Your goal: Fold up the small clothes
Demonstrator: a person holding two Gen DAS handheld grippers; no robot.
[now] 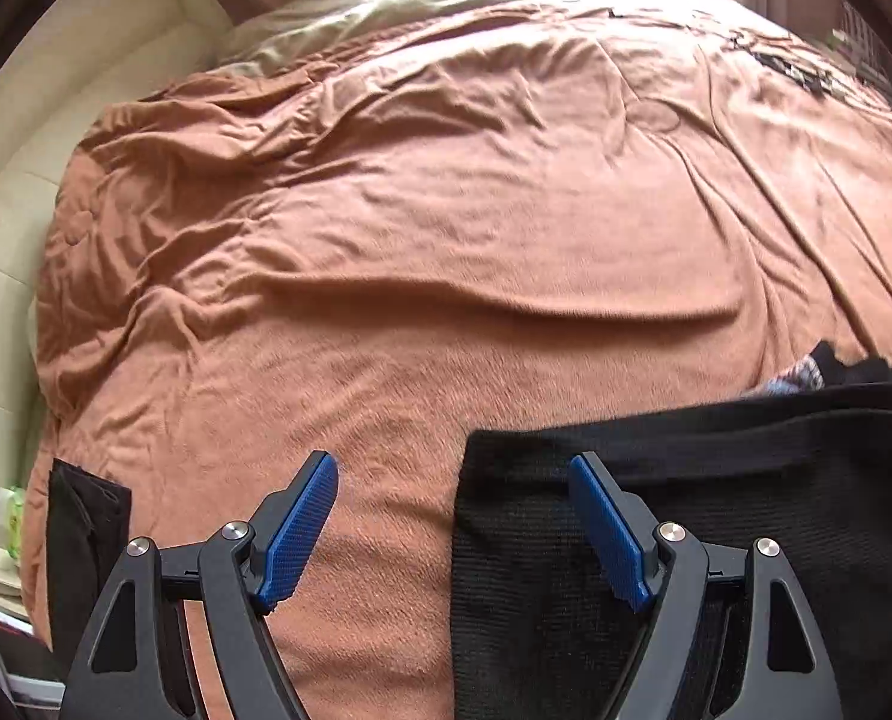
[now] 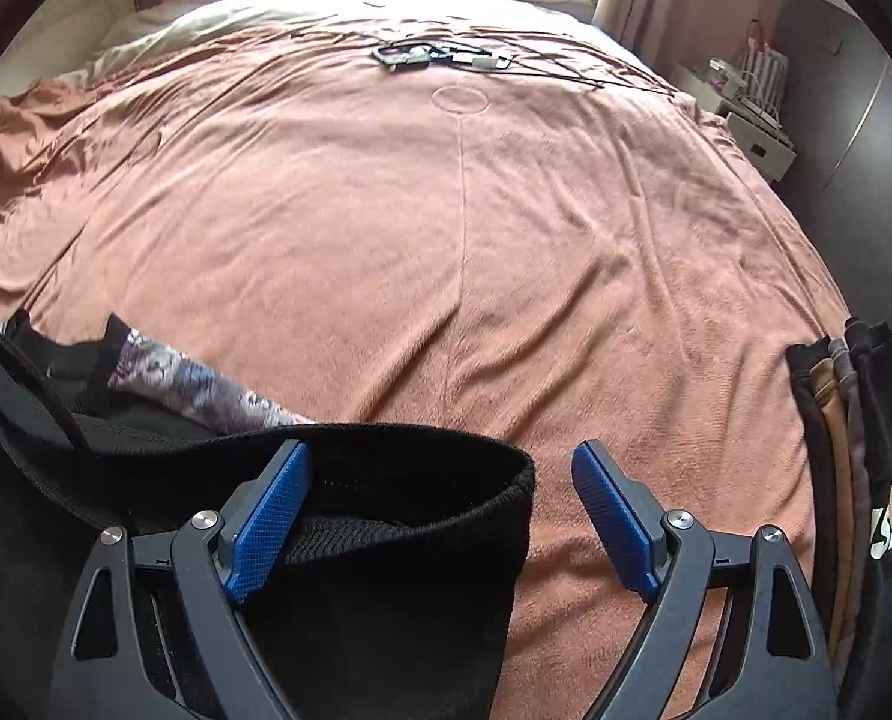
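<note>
Garment: a black knit piece lying on the blanket, ribbed in texture, with a thick banded edge along its far side; in the right view that band curls up and over, open like a waistband, with an inner fold showing beneath it.
Garment place: near edge of the bed, its left side under the left gripper, its right side under the right gripper.
Left gripper: jaws spread wide, nothing between them; the left finger is over bare blanket, the right finger over the black knit, straddling the garment's left edge.
Right gripper: jaws spread wide, holding nothing; the left finger is over the curled band, the right finger over blanket, straddling the garment's right edge.
Patterned cloth: grey-purple floral fabric just behind the garment, beside more black cloth.
Stack: dark and tan folded clothes at the right edge of the bed, one with a printed logo.
Black piece: small folded item at the left edge.
Blanket: rust-brown, wrinkled, covering the bed.
Far end: cables and a dark device on the blanket.
</note>
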